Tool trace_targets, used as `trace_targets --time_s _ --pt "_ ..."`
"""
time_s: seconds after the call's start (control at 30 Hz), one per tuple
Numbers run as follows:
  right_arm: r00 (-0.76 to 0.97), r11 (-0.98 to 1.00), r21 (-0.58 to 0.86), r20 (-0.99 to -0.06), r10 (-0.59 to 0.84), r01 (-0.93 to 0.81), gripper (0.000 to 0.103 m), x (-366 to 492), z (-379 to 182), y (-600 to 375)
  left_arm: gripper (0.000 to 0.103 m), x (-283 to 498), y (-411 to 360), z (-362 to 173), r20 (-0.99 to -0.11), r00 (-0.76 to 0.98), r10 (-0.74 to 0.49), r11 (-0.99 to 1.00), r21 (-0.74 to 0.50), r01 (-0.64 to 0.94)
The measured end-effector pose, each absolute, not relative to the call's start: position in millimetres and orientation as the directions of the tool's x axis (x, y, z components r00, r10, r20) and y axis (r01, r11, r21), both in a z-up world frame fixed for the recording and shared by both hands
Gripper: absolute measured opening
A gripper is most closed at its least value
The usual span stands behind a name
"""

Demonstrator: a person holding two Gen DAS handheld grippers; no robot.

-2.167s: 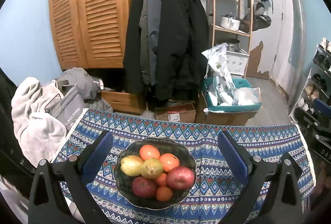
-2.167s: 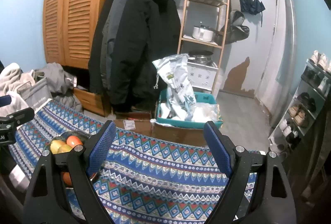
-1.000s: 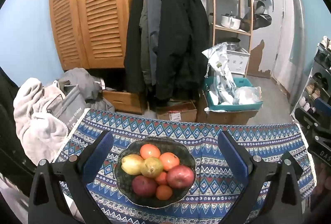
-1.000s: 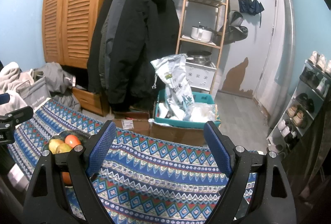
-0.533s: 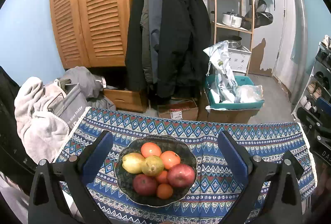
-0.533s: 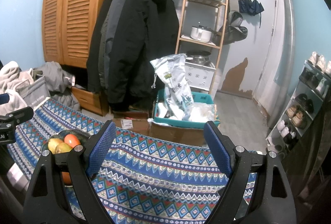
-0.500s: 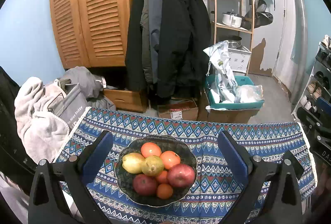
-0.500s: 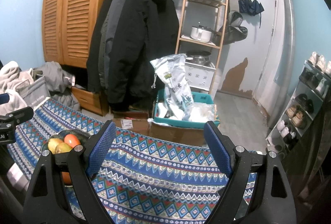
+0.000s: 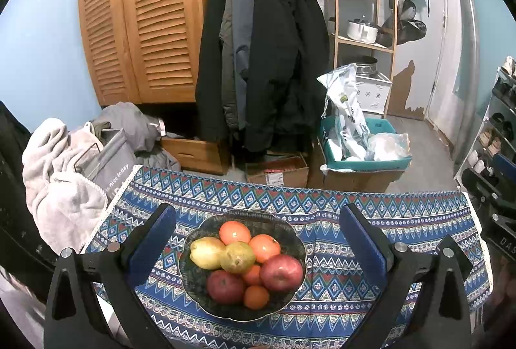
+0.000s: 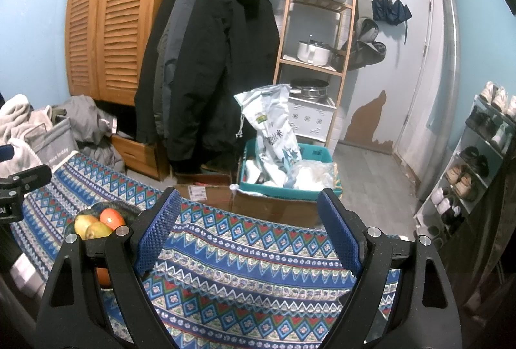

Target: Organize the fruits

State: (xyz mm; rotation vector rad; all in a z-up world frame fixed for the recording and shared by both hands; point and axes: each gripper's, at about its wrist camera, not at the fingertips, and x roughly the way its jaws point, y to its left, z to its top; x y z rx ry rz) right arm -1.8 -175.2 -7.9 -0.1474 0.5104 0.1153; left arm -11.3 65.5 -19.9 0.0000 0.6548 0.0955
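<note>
A dark bowl [image 9: 193,279] sits on the patterned tablecloth [image 9: 354,210] and holds two red apples [image 9: 281,272], two yellow-green pears [image 9: 237,257] and several oranges [image 9: 234,232]. My left gripper [image 9: 256,229] is open and empty, its jaws spread on either side of the bowl, above it. My right gripper [image 10: 248,216] is open and empty over bare cloth to the right of the bowl [image 10: 124,207], whose fruit is partly hidden behind its left finger [image 10: 154,233].
The tablecloth [image 10: 258,258] ends at the far edge, with cardboard boxes [image 9: 277,176] and a teal bin [image 9: 364,162] on the floor beyond. Coats [image 9: 258,58] hang behind. Piled towels [image 9: 58,181] lie left of the table. A shoe rack [image 10: 477,155] stands right.
Both views have shifted slightly; the bowl sits a touch higher in the left wrist view. Both grippers stay open and nothing has been grasped.
</note>
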Motion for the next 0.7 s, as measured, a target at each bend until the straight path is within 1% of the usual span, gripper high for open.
trace_targets --time_s 0.7 --pt "0.866 0.982 -0.117 -0.496 0.069 -0.145 0.085 -4.6 -8.7 -185.0 0.102 -13.5 65.0 -17.8 -0.602 0.794 0.081 0.996 0.027 -0.082"
